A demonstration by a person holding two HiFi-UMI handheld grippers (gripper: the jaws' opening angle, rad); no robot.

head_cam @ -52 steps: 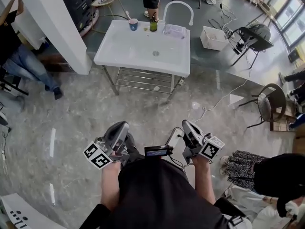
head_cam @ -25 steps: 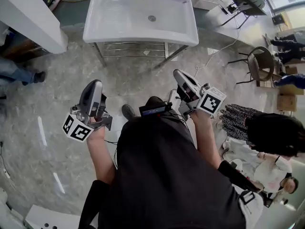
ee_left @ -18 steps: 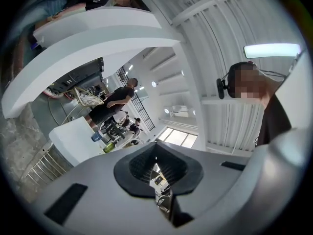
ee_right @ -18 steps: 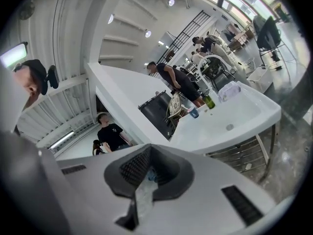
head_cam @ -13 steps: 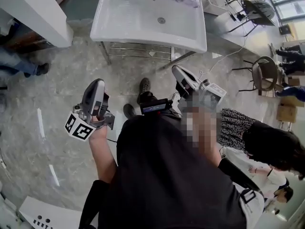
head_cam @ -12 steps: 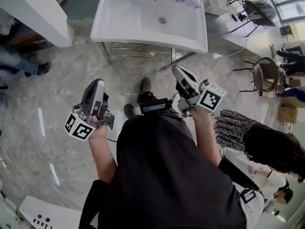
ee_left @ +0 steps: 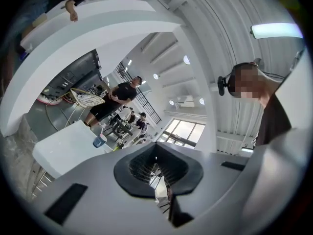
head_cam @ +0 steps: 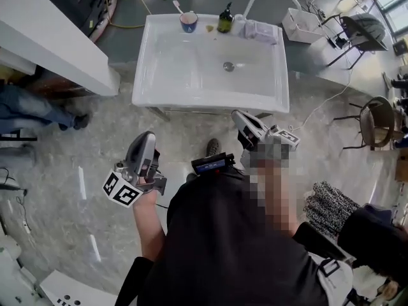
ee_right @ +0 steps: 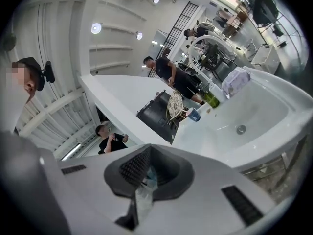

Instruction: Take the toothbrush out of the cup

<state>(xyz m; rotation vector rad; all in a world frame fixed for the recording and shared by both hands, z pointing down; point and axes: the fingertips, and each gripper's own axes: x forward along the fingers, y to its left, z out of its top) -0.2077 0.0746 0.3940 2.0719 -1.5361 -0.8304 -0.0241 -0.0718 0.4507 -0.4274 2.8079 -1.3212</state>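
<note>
Both of my grippers have closed in on the washbasin (head_cam: 191,75) since half a second ago, and its far rim is now in full view. My left gripper (head_cam: 149,139) and right gripper (head_cam: 241,116) have their jaws together and hold nothing. The cup (head_cam: 189,23) stands on the far rim, the toothbrush (head_cam: 177,6) leaning inside it. Advice: I open one gripper early, pinch the handle above the cup's lip, and lift straight up so that the cup stays put.
</note>
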